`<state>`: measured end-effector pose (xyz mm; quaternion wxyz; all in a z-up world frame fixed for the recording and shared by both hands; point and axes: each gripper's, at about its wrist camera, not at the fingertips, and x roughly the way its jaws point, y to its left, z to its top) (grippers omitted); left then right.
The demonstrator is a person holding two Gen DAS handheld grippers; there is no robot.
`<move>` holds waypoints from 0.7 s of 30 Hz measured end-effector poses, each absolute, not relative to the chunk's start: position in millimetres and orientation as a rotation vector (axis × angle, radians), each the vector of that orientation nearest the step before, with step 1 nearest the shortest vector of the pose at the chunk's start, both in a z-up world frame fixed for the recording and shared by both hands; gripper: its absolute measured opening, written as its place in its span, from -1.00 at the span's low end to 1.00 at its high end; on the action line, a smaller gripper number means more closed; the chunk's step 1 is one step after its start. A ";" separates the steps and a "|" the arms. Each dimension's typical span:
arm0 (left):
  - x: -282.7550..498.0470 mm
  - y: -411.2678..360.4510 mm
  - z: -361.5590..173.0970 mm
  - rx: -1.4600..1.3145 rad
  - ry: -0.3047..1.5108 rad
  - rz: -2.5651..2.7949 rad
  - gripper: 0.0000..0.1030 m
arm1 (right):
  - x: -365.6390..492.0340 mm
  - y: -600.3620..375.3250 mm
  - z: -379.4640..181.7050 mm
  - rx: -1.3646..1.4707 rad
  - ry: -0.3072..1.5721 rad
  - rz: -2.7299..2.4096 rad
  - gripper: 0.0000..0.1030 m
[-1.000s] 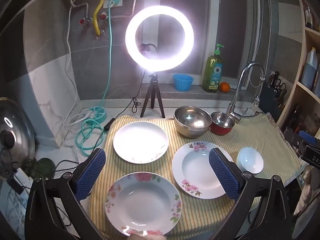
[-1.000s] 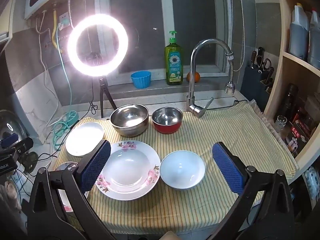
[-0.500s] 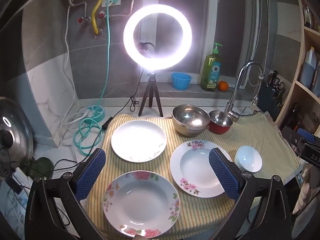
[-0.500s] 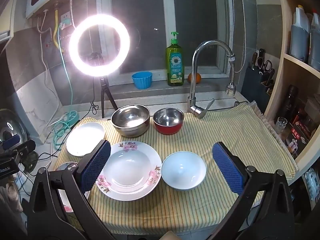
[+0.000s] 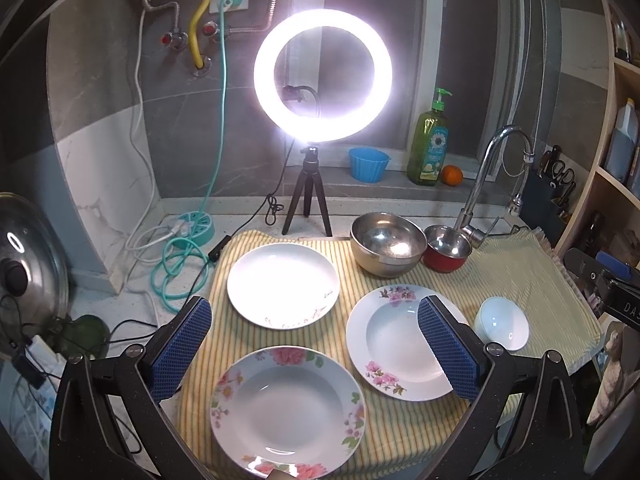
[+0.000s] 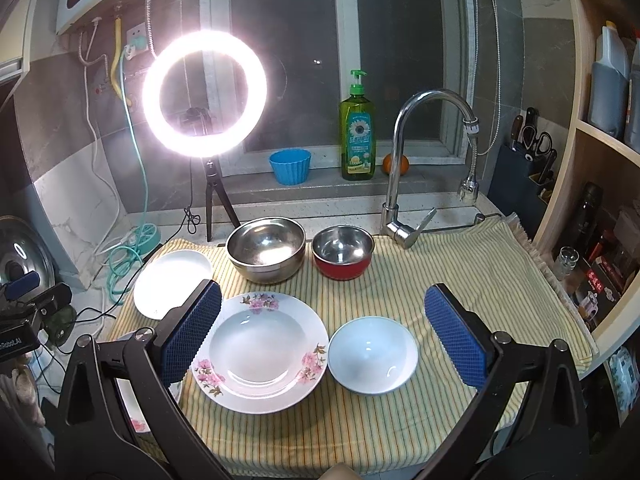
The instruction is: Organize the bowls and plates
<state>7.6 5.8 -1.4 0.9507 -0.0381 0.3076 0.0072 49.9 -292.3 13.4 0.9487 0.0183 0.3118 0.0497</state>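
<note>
Near floral plate (image 5: 287, 407): left view only

Lit mainly by a ring light (image 5: 322, 76) on a tripod at the back, blown out to pure white with a soft halo bleeding over the wall. Dark window (image 6: 400, 40) behind, carrying small reflections of ceiling lamps. Bright specular spots in the large steel bowl (image 5: 387, 242) and the small red bowl (image 6: 342, 252); soft sheen on the flowered plate (image 6: 260, 350). Sharp at centre, with strong fisheye bending of wall and shelf (image 6: 600, 136) lines toward the edges. Black vignette in the corners, dim at the left margin.
</note>
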 end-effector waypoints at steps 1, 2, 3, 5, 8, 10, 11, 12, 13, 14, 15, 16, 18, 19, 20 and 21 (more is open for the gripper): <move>7.4 6.3 -1.9 -0.077 0.625 0.015 0.99 | 51.0 -292.2 13.5 0.035 0.634 0.102 1.00; 7.9 6.3 -1.9 -0.077 0.625 0.015 0.99 | 51.8 -292.2 13.5 0.035 0.634 0.102 1.00; 8.1 6.4 -1.8 -0.077 0.625 0.016 0.99 | 51.3 -291.9 13.4 0.036 0.634 0.102 1.00; 8.1 6.1 -2.7 -0.077 0.626 0.016 0.99 | 52.3 -291.4 13.8 0.036 0.634 0.102 1.00; 8.4 7.4 -2.6 -0.077 0.624 0.017 0.99 | 53.3 -291.3 14.7 0.037 0.632 0.101 1.00; 9.2 8.6 -2.1 -0.079 0.622 0.017 0.99 | 54.8 -291.0 15.3 0.035 0.632 0.102 1.00; 9.3 8.7 -2.1 -0.079 0.621 0.017 0.98 | 56.1 -290.6 15.6 0.035 0.632 0.102 1.00; 9.3 9.0 -1.9 -0.078 0.620 0.017 0.99 | 56.2 -290.5 15.7 0.034 0.633 0.102 1.00; 9.5 8.9 -2.0 -0.077 0.619 0.017 0.99 | 56.1 -290.6 15.6 0.033 0.632 0.101 1.00; 9.7 8.8 -1.9 -0.077 0.620 0.016 0.99 | 56.6 -290.5 15.8 0.033 0.631 0.100 1.00; 9.6 8.7 -1.9 -0.077 0.621 0.016 0.99 | 56.1 -291.0 15.8 0.035 0.632 0.102 1.00; 9.5 8.8 -2.0 -0.077 0.622 0.016 0.99 | 56.1 -291.1 15.7 0.035 0.632 0.102 1.00; 9.5 8.9 -1.8 -0.078 0.622 0.017 0.99 | 56.6 -290.7 16.0 0.036 0.631 0.101 1.00; 9.8 8.5 -1.8 -0.078 0.622 0.017 0.99 | 56.0 -290.7 15.9 0.035 0.631 0.102 1.00; 9.4 8.5 -1.9 -0.079 0.621 0.017 0.99 | 56.7 -290.4 16.2 0.035 0.631 0.102 1.00; 9.1 8.8 -1.8 -0.080 0.620 0.018 0.99 | 56.0 -290.6 16.0 0.034 0.632 0.101 1.00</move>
